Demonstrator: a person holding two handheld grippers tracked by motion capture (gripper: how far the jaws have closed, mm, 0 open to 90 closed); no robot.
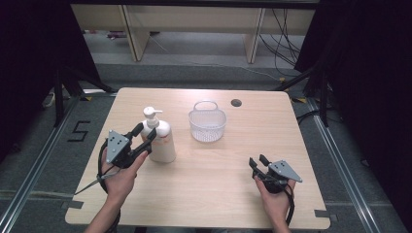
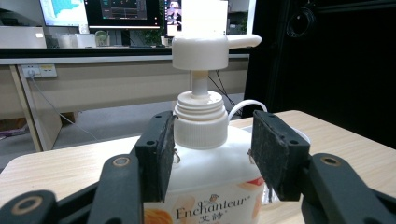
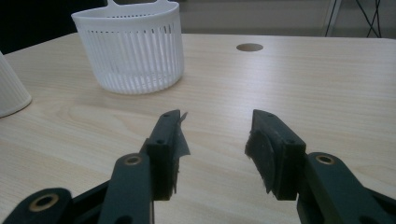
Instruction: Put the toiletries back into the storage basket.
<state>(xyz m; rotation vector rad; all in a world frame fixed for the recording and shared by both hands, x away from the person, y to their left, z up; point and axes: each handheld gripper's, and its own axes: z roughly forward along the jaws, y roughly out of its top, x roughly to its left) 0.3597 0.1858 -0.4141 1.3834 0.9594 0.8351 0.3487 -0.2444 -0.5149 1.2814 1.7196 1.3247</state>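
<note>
A white pump bottle [image 1: 162,138] stands upright on the left half of the light wooden counter [image 1: 218,194], its spout pointing toward the white slotted basket [image 1: 208,124], which sits well apart to its right near the counter's middle, just in front of a round cable hole [image 1: 236,103]. The left tongs [image 1: 144,134] are held by the person's left hand [image 1: 119,177] up at the bottle's shoulder, with the jaws standing either side of the neck. In the left gripper view the bottle [image 2: 205,186] rises between the two black jaws: the left pad lies right against the ribbed white collar [image 2: 201,126] under the pump head [image 2: 201,49], while the right pad stands clear of it with a visible gap, so the left tongs [image 2: 212,154] are open around the neck and not clamped on it. The label near the bottom of that view reads "Enchanteur". The right tongs [image 1: 258,162] rest low near the counter's front right, in the person's right hand [image 1: 276,194], well away from both bottle and basket. In the right gripper view the right tongs [image 3: 217,140] are open with nothing but bare counter [image 3: 299,79] between the jaws; the basket [image 3: 130,49] stands ahead and to the left, and an edge of the bottle [image 3: 11,88] shows at the far left
</note>
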